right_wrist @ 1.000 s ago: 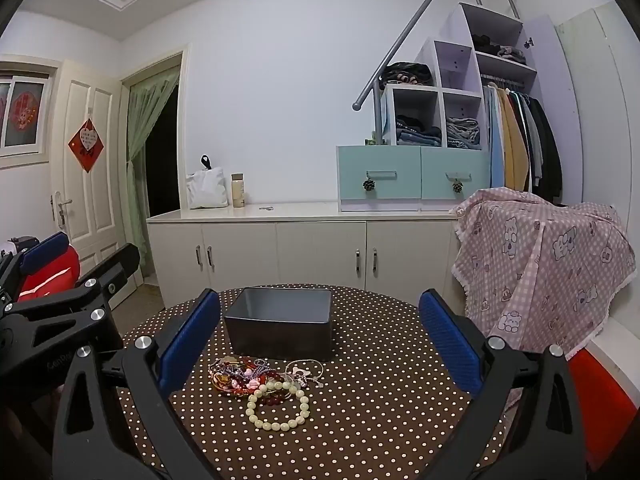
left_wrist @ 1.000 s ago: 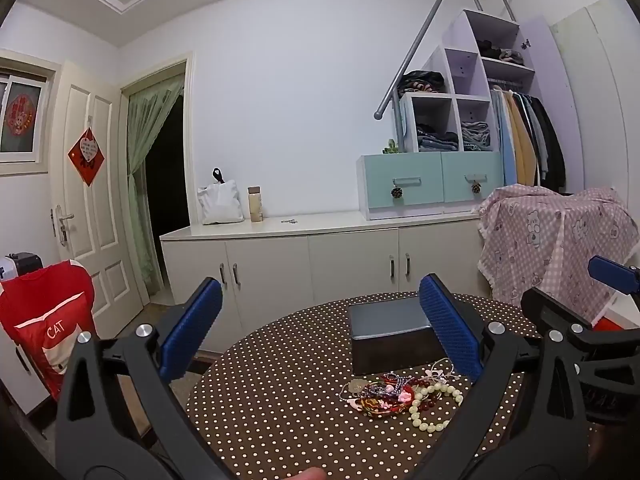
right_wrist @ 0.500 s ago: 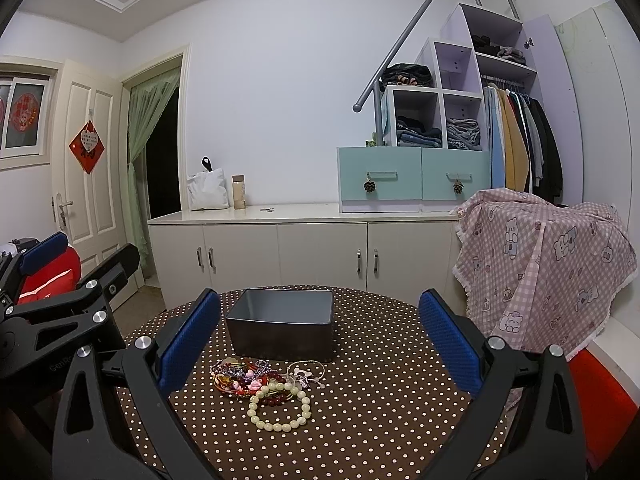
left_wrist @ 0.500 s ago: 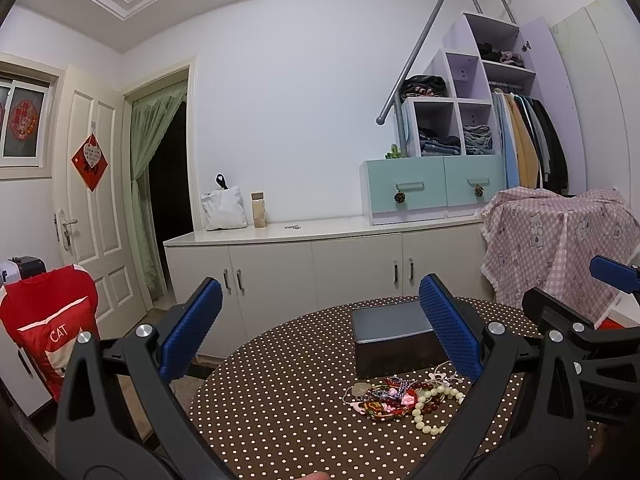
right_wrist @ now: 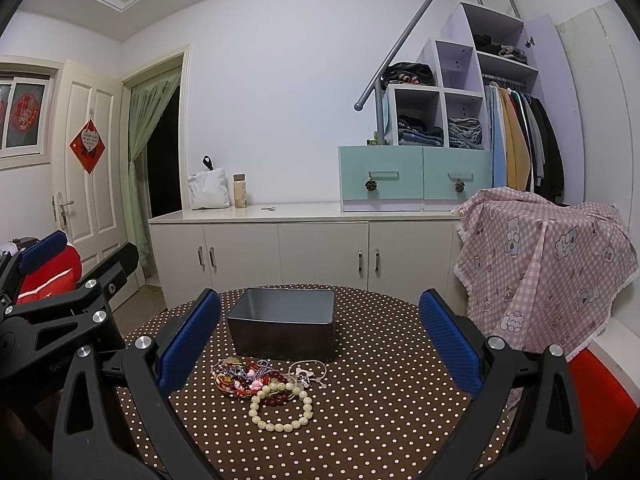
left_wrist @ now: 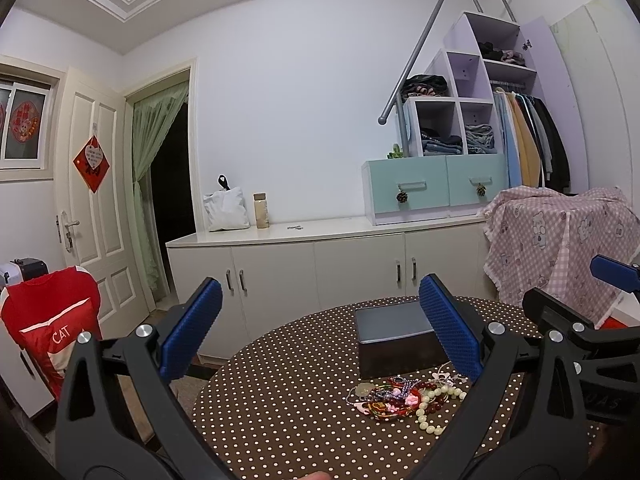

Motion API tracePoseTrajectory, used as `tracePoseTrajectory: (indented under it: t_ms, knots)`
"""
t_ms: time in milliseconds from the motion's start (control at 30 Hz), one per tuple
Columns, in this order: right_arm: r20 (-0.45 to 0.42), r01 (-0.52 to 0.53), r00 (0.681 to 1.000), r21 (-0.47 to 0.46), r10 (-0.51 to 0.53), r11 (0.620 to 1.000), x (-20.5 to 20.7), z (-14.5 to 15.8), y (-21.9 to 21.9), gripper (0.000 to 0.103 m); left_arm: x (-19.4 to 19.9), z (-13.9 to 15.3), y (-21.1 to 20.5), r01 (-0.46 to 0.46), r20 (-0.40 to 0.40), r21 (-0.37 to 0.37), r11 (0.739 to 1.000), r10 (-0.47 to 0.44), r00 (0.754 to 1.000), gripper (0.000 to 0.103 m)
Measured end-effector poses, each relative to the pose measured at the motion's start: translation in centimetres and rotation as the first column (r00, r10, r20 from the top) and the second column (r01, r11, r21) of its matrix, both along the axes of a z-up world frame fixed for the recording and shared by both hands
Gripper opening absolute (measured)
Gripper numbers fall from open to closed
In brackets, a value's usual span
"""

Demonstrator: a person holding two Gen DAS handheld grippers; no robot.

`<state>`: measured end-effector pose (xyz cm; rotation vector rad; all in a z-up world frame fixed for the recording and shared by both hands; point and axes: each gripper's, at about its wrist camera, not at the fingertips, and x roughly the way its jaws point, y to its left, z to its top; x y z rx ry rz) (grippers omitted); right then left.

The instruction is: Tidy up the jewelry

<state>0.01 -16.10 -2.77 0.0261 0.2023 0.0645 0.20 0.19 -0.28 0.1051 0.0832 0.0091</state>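
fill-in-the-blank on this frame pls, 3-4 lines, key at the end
1. Both the left tongs and the right tongs are ____.
2. The jewelry pile lies on the table, in front of the grey ____.
3. The cream bead bracelet lies ____ the box.

Answers: open; box; outside

White capital letters spelling "CAT" are printed on a red cloth cover (left_wrist: 52,320) draped over a chair at the near left of the room. On the black body of the left gripper (right_wrist: 60,312), seen at the left edge of the right wrist view, pale lettering begins "Gen" and is cut off. A red diamond-shaped hanging (left_wrist: 91,163) on the white door at the far left carries writing inside a heart, too small to read.
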Motion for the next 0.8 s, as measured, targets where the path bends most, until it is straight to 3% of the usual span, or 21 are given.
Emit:
tracePoseTrajectory:
  t_ms: [800]
  knots:
    - [0.001, -0.002, 1.0, -0.001, 0.002, 1.0, 0.07, -0.17, -0.01, 0.096, -0.15, -0.3, -0.05, -0.006, 0.004, -0.001, 1.0, 0.006, 1.0, 0.097]
